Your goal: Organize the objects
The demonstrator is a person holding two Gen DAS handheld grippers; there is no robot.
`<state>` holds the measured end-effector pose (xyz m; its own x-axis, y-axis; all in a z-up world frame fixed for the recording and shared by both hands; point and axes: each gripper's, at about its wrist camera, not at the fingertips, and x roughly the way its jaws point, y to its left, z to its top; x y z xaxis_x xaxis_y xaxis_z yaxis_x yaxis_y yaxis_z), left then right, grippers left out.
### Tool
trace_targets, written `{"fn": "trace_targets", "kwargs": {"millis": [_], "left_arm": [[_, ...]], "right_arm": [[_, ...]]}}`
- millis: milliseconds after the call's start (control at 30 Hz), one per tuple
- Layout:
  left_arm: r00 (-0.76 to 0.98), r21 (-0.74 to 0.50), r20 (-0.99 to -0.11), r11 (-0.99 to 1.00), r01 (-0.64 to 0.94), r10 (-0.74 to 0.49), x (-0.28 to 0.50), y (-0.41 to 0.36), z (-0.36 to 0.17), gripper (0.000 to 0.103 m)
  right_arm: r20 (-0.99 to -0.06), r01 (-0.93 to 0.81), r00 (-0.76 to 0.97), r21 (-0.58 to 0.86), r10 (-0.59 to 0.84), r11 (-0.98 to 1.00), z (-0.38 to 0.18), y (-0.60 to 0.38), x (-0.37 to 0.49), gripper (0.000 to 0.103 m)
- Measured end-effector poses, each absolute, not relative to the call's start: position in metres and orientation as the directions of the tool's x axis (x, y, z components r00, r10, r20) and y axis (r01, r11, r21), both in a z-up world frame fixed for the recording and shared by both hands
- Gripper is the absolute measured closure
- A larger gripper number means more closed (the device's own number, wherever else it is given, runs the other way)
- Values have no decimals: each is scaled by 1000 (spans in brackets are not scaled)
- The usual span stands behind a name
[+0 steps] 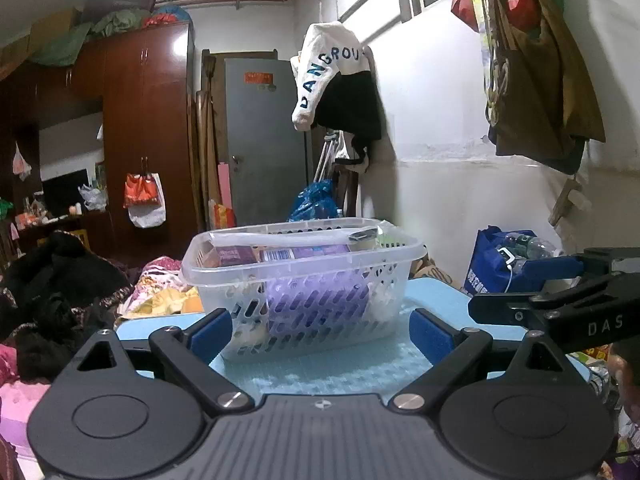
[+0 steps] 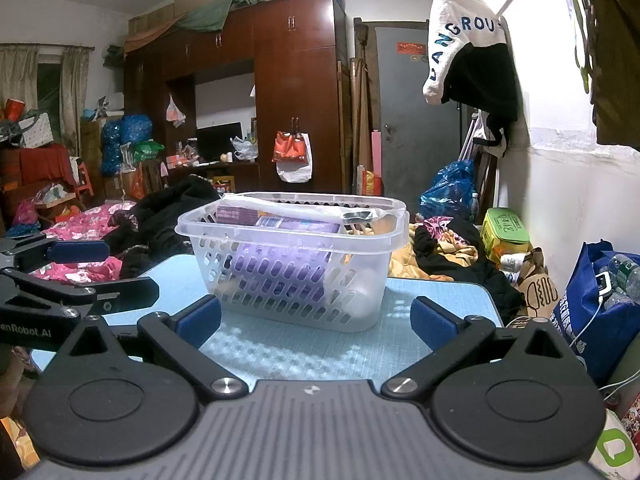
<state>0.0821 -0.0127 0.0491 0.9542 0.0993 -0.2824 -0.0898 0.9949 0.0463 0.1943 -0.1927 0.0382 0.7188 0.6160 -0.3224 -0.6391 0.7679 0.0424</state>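
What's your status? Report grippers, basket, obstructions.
Left gripper open, right gripper open, both empty. Basket loaded, on blue table. Nothing between fingers and basket.

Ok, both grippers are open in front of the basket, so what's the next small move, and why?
Probably ease the left gripper forward toward the clear basket on the blue tabletop. Its fingers are spread wide and hold nothing, and the basket sits centred just ahead of them. The right gripper is open too and equally short of it. The purple boxes already lie inside.
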Motion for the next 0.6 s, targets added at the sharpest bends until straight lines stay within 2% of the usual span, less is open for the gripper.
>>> {"fn": "trace_targets", "kwargs": {"millis": [600], "left_arm": [[955, 33, -280, 995, -98, 103, 84, -11, 46, 6]], "right_arm": [[-330, -646, 713, 33, 619, 762, 30, -193, 201, 0]]}}
